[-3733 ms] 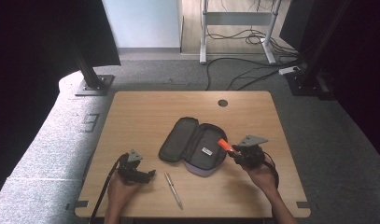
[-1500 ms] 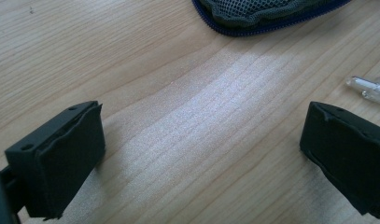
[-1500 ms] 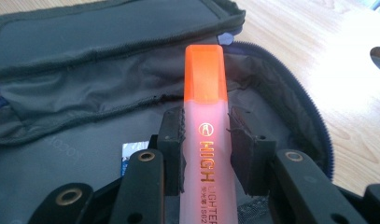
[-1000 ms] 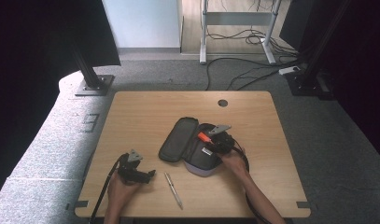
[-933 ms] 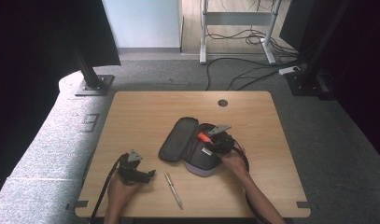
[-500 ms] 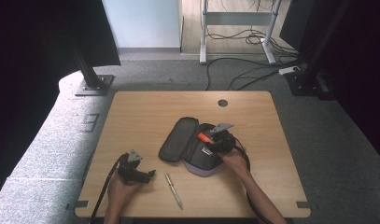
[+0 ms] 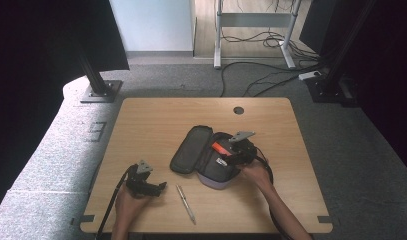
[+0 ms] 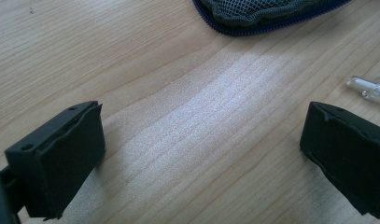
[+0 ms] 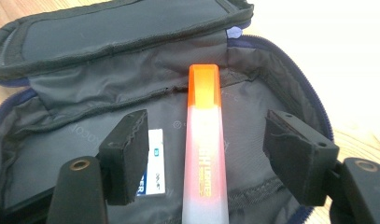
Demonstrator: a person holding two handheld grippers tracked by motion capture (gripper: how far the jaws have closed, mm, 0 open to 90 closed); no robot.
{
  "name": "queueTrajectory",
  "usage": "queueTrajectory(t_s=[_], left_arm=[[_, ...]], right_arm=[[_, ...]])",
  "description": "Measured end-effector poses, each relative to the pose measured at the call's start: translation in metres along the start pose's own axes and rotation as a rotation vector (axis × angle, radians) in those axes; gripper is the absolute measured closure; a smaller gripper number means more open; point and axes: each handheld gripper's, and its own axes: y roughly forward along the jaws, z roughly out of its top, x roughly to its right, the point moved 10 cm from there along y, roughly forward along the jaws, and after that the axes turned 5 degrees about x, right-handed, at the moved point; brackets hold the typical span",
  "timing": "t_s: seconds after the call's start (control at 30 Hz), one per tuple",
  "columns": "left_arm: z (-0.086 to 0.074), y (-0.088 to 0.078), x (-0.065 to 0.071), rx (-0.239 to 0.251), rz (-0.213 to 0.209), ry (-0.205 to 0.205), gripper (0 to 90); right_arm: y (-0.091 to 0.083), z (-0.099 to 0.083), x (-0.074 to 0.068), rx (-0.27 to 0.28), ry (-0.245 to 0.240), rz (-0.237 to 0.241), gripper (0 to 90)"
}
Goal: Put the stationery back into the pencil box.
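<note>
The orange highlighter [image 9: 204, 154] is lying in the open pencil case [image 9: 131, 60], running up the middle of the right gripper view between the two pads of the right tool [image 9: 215, 158]. That tool's jaws have just been opening and are now standing clear of the highlighter on both sides, so nothing is being gripped. In the high view the right tool [image 7: 230, 150] is sitting over the pencil case [image 7: 191, 150] at the centre of the frame, while the left tool [image 7: 158, 186] is resting on the desk [image 7: 156, 120] at lower left, jaws wide and empty, with a pen [image 7: 186, 204] lying just beside it.

The highlighter is likely handling as a light, stiff plastic bar with smooth, somewhat slippery sides; gripping across its mid-body looks safest. The fabric case is looking soft and yielding underneath.
</note>
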Motion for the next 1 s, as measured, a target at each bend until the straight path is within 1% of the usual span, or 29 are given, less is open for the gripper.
queueTrajectory(t_s=[0.3, 0.47, 0.57, 0.7, 1.0], left_arm=[[0.0, 0.0, 0.0, 0.0, -0.001, 0.0, 0.0], [0.0, 0.0, 0.0, 0.0, 0.0, 0.0, 0.0], [0.0, 0.0, 0.0, 0.0, -0.001, 0.0, 0.0], [0.0, 0.0, 0.0, 0.0, 0.0, 0.0, 0.0], [0.0, 0.0, 0.0, -0.001, 0.002, 0.0, 0.0]], right_arm=[[-0.014, 0.0, 0.001, 0.018, 0.003, -0.003, 26.5], [-0.024, -0.005, 0.002, 0.02, 0.011, -0.003, 24.4], [-0.026, -0.007, 0.002, 0.021, 0.017, -0.001, 23.7], [-0.033, -0.01, 0.004, 0.025, 0.021, -0.008, 20.9], [-0.044, -0.015, 0.002, 0.027, 0.01, -0.021, 14.8]])
